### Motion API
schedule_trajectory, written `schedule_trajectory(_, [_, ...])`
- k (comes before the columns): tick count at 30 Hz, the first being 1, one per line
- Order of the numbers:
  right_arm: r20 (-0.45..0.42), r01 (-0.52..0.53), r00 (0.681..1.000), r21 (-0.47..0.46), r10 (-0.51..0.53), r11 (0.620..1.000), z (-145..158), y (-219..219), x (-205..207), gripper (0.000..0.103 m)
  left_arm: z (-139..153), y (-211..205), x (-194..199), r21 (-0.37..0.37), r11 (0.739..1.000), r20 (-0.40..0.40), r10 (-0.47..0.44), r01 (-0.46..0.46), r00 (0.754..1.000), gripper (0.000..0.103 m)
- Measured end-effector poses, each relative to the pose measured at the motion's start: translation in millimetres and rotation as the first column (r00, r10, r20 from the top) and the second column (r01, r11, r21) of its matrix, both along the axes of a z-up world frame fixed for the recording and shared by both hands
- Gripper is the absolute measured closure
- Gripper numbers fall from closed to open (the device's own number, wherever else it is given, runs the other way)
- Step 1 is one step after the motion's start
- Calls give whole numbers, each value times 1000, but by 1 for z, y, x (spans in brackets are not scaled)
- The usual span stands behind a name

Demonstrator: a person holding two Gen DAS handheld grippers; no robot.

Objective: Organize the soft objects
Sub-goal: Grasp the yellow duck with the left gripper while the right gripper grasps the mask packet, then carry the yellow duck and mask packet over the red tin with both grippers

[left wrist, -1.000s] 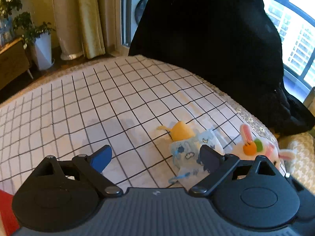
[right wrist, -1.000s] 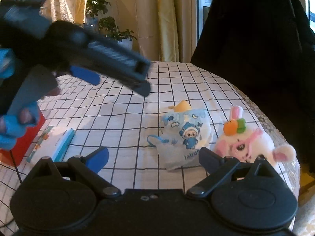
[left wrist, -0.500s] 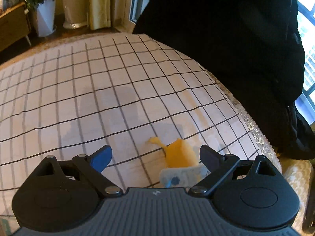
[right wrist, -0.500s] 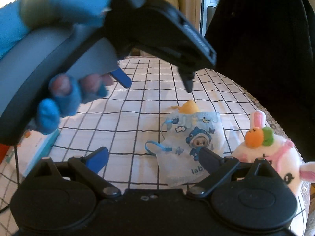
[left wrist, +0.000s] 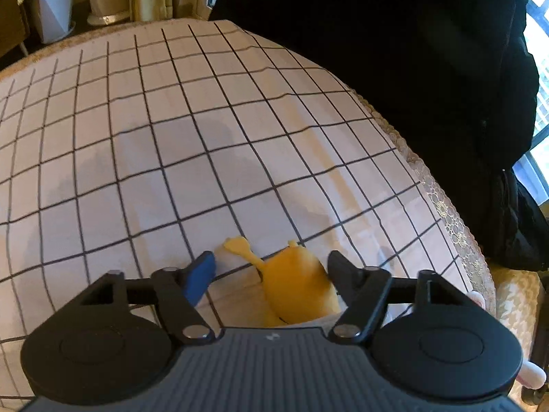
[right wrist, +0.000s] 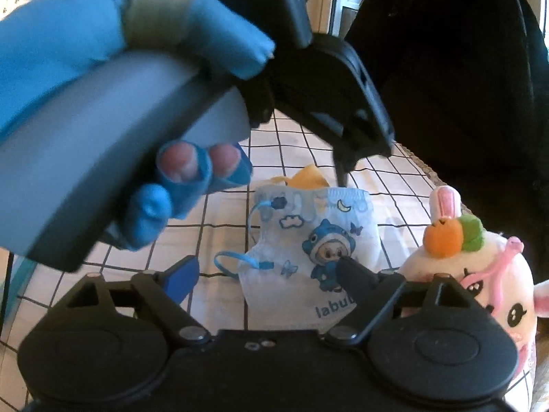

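Checked cloth [left wrist: 178, 144] covers the desk, and in the left wrist view it lies bare across the whole far and left stretch, running out to a lace-trimmed edge [left wrist: 442, 206] on the right, where a large black garment [left wrist: 394, 68] hangs close behind. The soft things crowd near that right edge. A yellow plush toy [left wrist: 298, 281] pokes out of the mouth of a small white drawstring bag [right wrist: 308, 240] printed with a blue cartoon figure; just beside the bag, towards the desk's edge, sits a white and pink plush rabbit [right wrist: 480, 274].

The left gripper [left wrist: 271, 267], held in a blue-gloved hand [right wrist: 103, 51], points steeply down over the toy. Its fingers are closing with the yellow toy between them; the right finger [left wrist: 343, 271] sits at the toy's side, the blue-padded left one is apart from it, so nothing is held. The right gripper [right wrist: 267, 267] hangs low before the bag, its fingers closing too, the bag's lower part between them; one tip overlaps the printed figure, and contact cannot be told.
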State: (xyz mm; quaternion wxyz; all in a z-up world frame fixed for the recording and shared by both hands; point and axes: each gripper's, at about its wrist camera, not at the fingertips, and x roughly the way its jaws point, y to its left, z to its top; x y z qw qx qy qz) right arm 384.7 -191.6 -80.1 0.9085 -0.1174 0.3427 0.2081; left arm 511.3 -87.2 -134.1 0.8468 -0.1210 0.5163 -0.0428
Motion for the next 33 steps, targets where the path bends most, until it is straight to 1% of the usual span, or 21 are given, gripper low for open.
schedule_trajectory(1, [3, 2, 1000, -2, -2, 1000, -1, 1, -1, 22, -1, -1, -1, -6, 1000, 4, -8, 8, 1000, 37])
schedule_trajectory(3, [11, 7, 1000, -18, -7, 1000, -3, 2, -3, 24, -1, -5, -2, -5, 1000, 13, -30, 30, 999, 43])
schedule_trajectory(5, [27, 16, 1000, -36, -15, 999, -4, 4, -5, 32, 0, -10, -3, 5, 999, 18, -52, 52, 998, 52])
schedule_trajectory(6, [33, 24, 999, -44, -22, 999, -4, 4, -6, 37, 0, -12, -4, 16, 998, 22, -57, 57, 998, 54])
schedule_trajectory(7, [38, 30, 999, -51, -28, 998, -4, 3, -8, 43, 0, -13, -4, 22, 998, 24, -64, 63, 998, 60])
schedule_trajectory(8, [43, 39, 998, -57, -37, 998, -4, 3, -9, 46, 0, -12, -5, 15, 998, 22, -67, 67, 998, 65])
schedule_trajectory(11, [44, 52, 998, -67, -49, 996, -2, 1, -11, 60, 1, -9, -7, -3, 998, 23, -62, 62, 998, 70])
schedule_trajectory(12, [37, 52, 998, -64, -50, 997, -2, 0, -11, 73, 2, -9, -8, -2, 998, 26, -64, 64, 998, 70])
schedule_trajectory(13, [7, 43, 999, -46, -42, 998, -3, -3, -9, 85, 3, -8, -9, 1, 998, 28, -64, 64, 998, 71])
schedule_trajectory(15, [-18, 44, 999, -14, -44, 999, -3, -7, -9, 88, 4, -6, -12, -2, 999, 32, -54, 54, 998, 72])
schedule_trajectory(16, [-22, 41, 999, -10, -42, 999, -2, -8, -10, 96, 5, -4, -13, -4, 999, 33, -46, 46, 998, 73])
schedule_trajectory(17, [-30, 38, 999, 0, -38, 999, -2, -9, -10, 101, 6, -1, -15, -5, 999, 34, -36, 36, 999, 73])
schedule_trajectory(18, [-33, 46, 998, 8, -46, 999, -1, -11, -10, 103, 8, 1, -17, -4, 1000, 37, -26, 26, 999, 73])
schedule_trajectory(20, [-41, 50, 998, 41, -49, 998, 1, -18, -13, 103, 12, 8, -21, 3, 1000, 52, -10, 10, 999, 73])
schedule_trajectory(23, [-38, 53, 998, 59, -51, 997, 4, -27, -20, 103, 17, 24, -28, 17, 1000, 66, 23, -24, 998, 73])
schedule_trajectory(27, [-52, 29, 998, 93, -24, 995, 9, -41, -22, 103, 19, 50, -36, -6, 998, 53, 65, -65, 996, 73])
schedule_trajectory(29, [-75, 17, 997, 113, -9, 993, 13, -43, -24, 103, 19, 59, -43, 1, 998, 55, 70, -70, 996, 73])
schedule_trajectory(30, [-81, 15, 997, 121, -5, 993, 15, -42, -24, 99, 19, 63, -46, 8, 997, 53, 71, -72, 996, 73])
schedule_trajectory(31, [-84, 8, 996, 124, 2, 992, 18, -40, -26, 86, 18, 67, -48, 13, 997, 49, 73, -74, 996, 73])
schedule_trajectory(32, [-86, -2, 996, 127, 13, 992, 17, -39, -31, 80, 17, 72, -51, 14, 997, 44, 79, -79, 996, 73])
schedule_trajectory(33, [-85, -11, 996, 132, 22, 991, 17, -37, -28, 68, 15, 76, -52, 10, 996, 41, 84, -85, 996, 73])
